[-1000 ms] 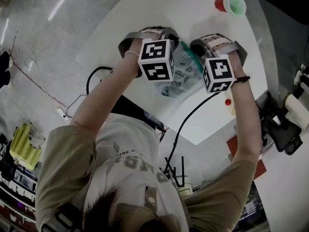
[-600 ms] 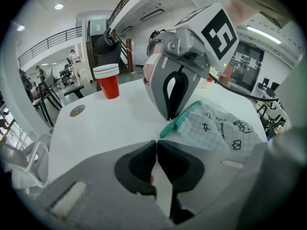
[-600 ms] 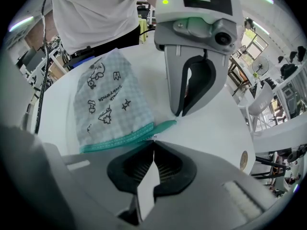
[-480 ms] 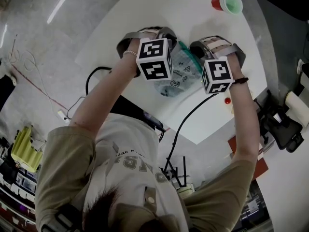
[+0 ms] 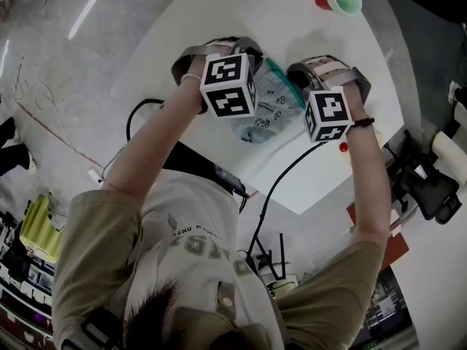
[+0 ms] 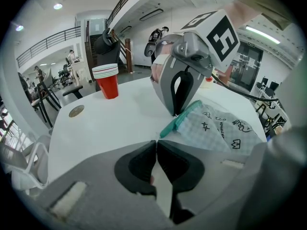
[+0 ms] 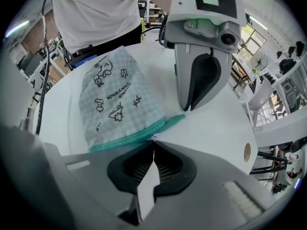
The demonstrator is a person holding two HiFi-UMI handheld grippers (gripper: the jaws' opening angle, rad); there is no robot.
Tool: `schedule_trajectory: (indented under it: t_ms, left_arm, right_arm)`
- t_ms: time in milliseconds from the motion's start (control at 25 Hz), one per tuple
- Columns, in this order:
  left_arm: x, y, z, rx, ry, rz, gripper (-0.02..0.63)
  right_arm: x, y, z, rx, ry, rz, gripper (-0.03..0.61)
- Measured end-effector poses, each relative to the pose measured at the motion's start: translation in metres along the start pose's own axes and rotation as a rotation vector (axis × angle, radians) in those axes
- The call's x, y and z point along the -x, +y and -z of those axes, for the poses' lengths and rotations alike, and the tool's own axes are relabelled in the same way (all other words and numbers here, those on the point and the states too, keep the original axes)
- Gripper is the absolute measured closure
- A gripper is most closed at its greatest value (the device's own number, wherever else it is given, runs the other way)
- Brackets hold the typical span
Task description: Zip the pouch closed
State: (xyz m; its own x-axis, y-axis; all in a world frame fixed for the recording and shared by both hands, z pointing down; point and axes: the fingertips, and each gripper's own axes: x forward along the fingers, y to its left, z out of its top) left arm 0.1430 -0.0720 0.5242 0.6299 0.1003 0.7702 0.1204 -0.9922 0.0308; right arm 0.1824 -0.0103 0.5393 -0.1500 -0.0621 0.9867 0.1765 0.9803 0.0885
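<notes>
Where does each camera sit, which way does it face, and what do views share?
Head view: on the person's head, facing steeply down at the table; shows arms and shirt.
Left gripper view: on the left claw, shut on the pouch's teal end; faces the right claw and red cups.
Right gripper view: on the right claw, shut on the zip edge; faces the left claw and shirt.
Shared: all show the pouch; each gripper view shows the other claw.
</notes>
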Motion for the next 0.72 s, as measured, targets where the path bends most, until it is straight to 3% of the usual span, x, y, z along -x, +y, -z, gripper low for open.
schedule_trajectory:
  t_ms: [720]
  left_arm:
    - [-0.002, 0.0, 0.0, -0.004, 0.006, -0.002, 0.589]
  right_arm:
    - [0.002, 0.019, 0.006, -0.065, 0.006, 0.003, 0.572]
